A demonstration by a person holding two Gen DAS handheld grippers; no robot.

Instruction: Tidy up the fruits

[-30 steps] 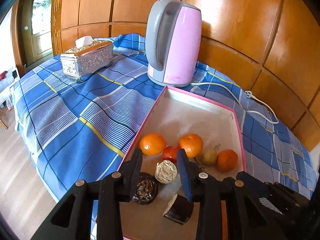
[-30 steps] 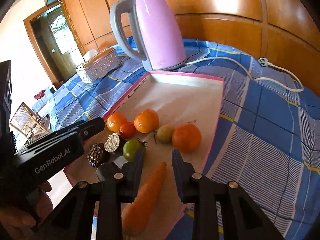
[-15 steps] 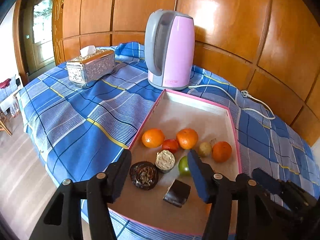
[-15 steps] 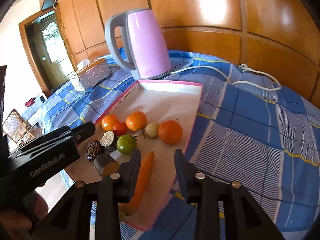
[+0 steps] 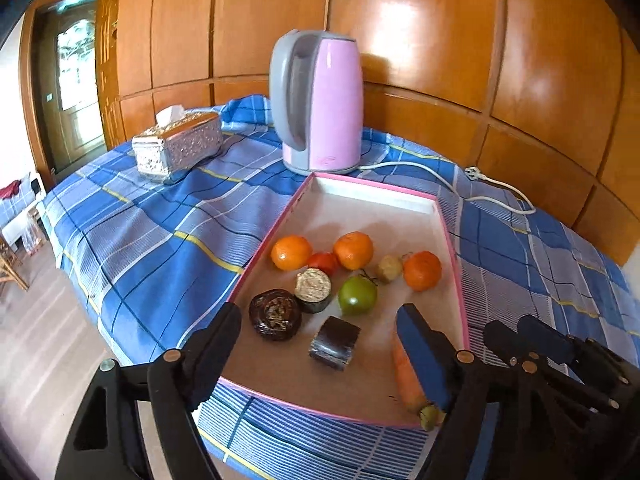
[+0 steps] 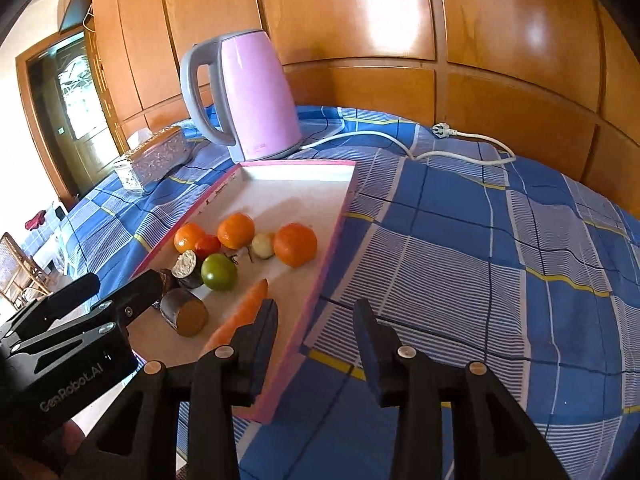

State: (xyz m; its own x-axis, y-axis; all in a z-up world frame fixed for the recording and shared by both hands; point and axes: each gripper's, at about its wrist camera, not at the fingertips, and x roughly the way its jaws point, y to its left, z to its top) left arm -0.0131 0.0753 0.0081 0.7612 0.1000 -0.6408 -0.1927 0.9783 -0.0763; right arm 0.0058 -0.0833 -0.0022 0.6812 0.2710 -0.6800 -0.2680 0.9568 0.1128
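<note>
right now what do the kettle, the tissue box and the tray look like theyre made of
Kettle: glossy pink shell, probably plastic, with a matte grey handle.
Tissue box: silver, embossed and shiny, likely metal or metal-look.
Tray: pink-edged, flat matte walls, possibly cardboard.

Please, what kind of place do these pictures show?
Probably a room in a home: a table under a blue checked cloth holds a pink electric kettle and a silver tissue box, with wood-panelled walls behind.

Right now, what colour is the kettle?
Pink with a grey handle, the kettle shows best in the left wrist view.
</note>
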